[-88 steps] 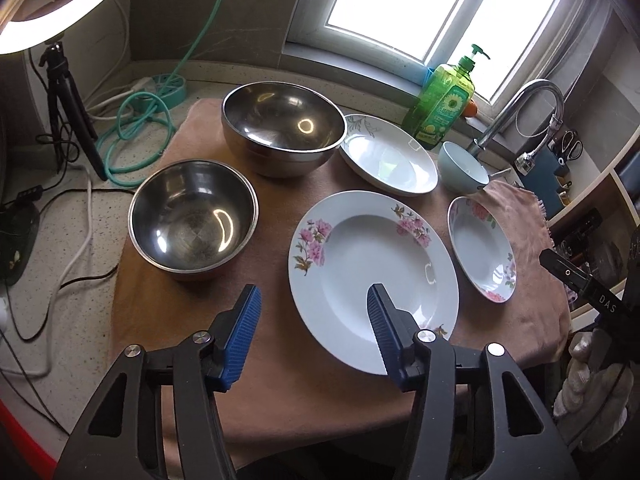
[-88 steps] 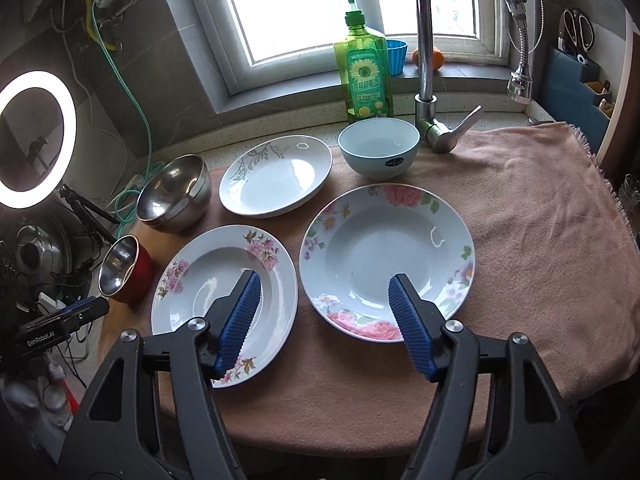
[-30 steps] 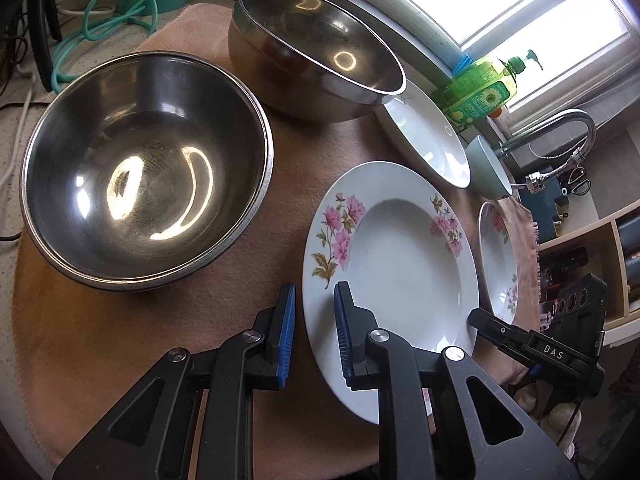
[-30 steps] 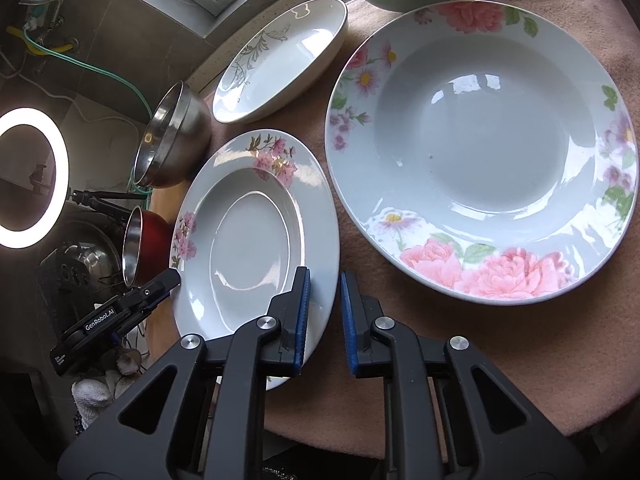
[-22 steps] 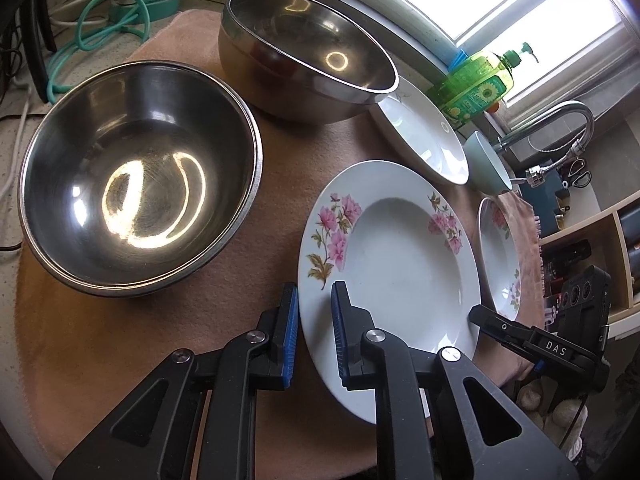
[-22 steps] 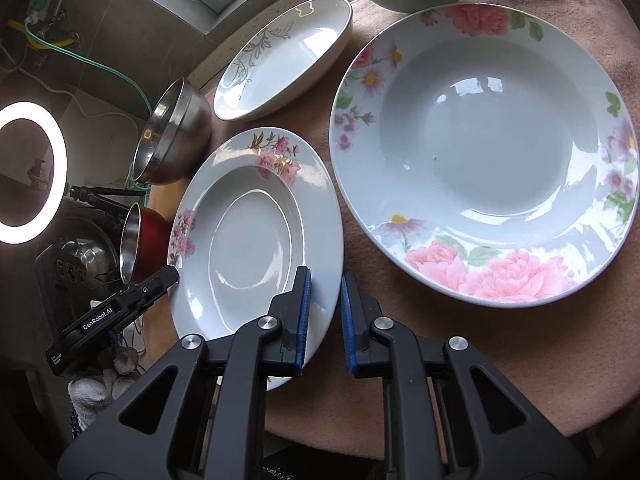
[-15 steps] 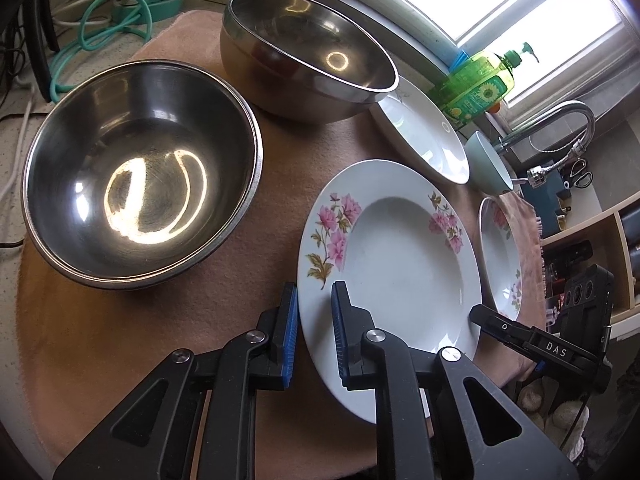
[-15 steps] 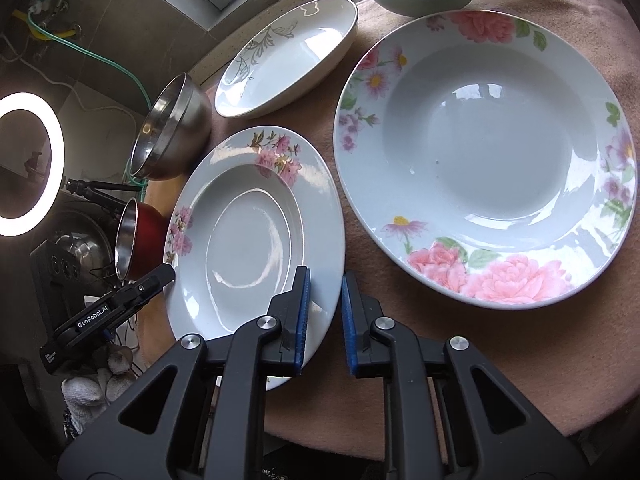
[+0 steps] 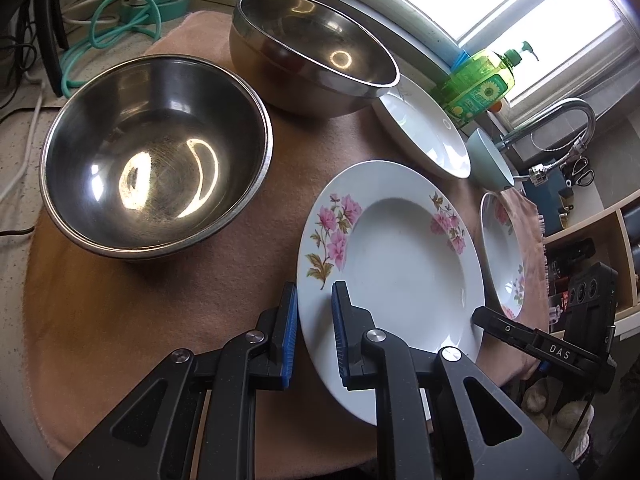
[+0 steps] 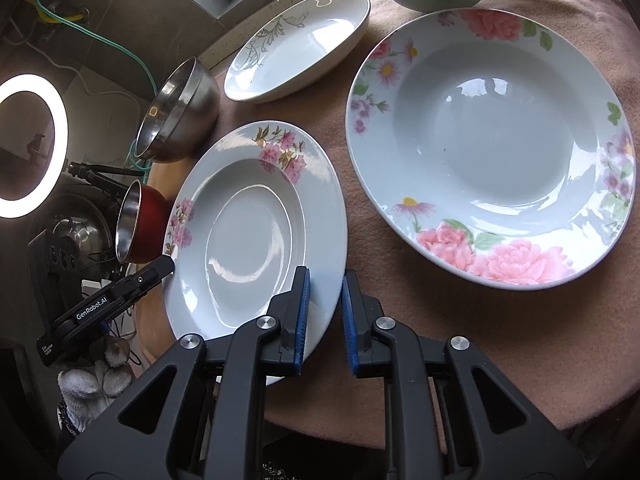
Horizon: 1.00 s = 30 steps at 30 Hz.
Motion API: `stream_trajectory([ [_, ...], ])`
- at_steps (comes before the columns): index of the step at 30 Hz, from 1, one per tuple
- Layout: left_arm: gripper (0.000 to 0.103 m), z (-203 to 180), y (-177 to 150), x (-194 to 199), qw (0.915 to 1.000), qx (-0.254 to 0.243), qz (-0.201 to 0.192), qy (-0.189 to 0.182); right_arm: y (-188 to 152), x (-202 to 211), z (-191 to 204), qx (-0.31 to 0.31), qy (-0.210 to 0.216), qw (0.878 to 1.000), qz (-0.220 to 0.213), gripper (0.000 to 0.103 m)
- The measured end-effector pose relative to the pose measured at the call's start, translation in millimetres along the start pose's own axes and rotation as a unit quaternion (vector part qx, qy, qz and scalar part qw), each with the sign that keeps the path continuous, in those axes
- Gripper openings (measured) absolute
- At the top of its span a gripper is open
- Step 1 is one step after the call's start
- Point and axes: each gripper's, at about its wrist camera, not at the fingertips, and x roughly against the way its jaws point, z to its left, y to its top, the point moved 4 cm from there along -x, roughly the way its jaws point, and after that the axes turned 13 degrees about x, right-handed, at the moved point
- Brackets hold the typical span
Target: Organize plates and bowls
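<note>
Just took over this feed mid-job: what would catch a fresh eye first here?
Both grippers are clamped on the same pink-flowered plate: the left gripper on its near-left rim, the right gripper on the opposite edge. Beside it on the brown cloth sit two shiny steel bowls, and on its other side lies a larger rose-patterned plate.

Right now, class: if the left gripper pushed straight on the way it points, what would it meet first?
The left gripper is already shut on the rim of the pink-flowered plate, so it would press into that plate first. Beyond it, probably the brown cloth; depth is unclear.
</note>
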Motion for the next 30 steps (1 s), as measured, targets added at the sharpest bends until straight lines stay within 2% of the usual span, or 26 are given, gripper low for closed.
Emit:
stream_trajectory([
  [30, 0.016, 4, -21, 7, 0.9999, 0.003, -0.007, 0.012, -11, -10, 14, 0.021, 0.012, 1.000, 0.020, 0.016],
])
